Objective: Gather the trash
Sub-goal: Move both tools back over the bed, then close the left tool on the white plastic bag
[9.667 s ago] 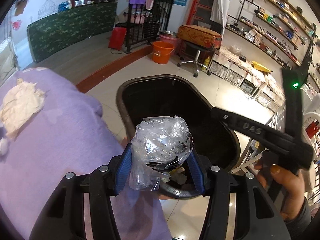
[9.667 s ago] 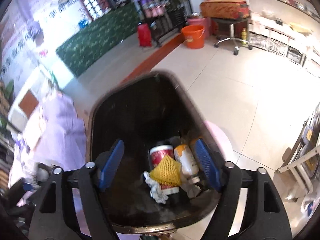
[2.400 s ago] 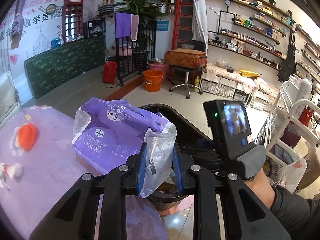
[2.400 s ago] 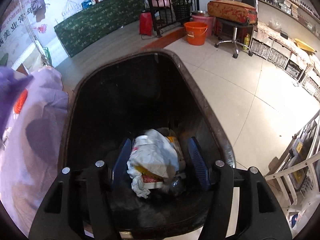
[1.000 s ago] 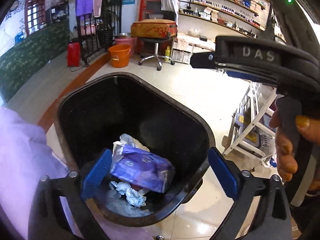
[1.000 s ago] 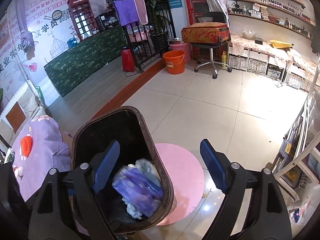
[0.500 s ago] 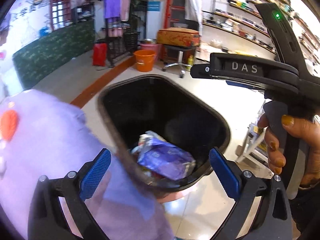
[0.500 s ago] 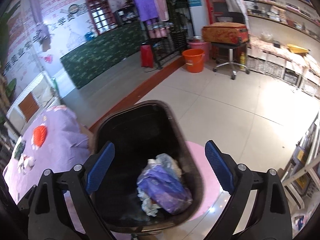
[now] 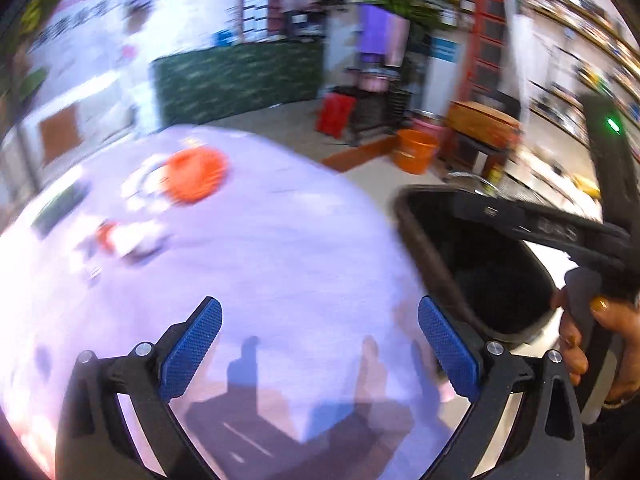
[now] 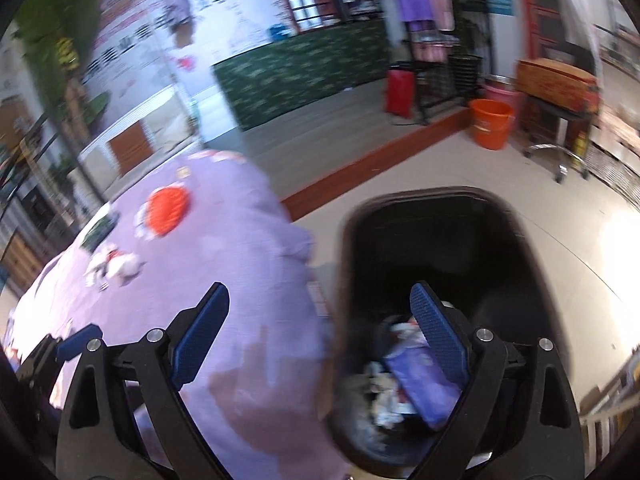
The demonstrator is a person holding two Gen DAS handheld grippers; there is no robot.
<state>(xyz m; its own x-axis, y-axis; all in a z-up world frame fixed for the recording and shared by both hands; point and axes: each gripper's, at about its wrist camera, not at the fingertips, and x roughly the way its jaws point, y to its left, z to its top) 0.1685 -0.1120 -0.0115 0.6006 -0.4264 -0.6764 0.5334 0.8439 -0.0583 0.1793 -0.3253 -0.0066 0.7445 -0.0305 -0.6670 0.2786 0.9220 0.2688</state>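
Left wrist view: the left tongs [image 9: 320, 344] stand wide with nothing between the pads, hovering over the near part of the lilac table [image 9: 280, 248]. The trash left on it lies ahead and to the left of them: an orange piece [image 9: 196, 174] toward the far edge, and a crumpled white scrap [image 9: 128, 236] closer in, near the left edge; blur hides any long axis. The black bin [image 9: 480, 264] stands off the table's right edge, and the right tongs cross above it, held in a hand [image 9: 588, 336]. Right wrist view: the right tongs [image 10: 320, 336] are also wide and empty, straddling the table's right edge and the bin [image 10: 440, 248], where a purple packet [image 10: 420, 380] lies on other litter. The orange piece [image 10: 166, 208] and white scrap [image 10: 116, 264] sit up and to the left, well apart from these tongs. My judgement: the left tongs are nearer the white scrap, so that pick falls to them.
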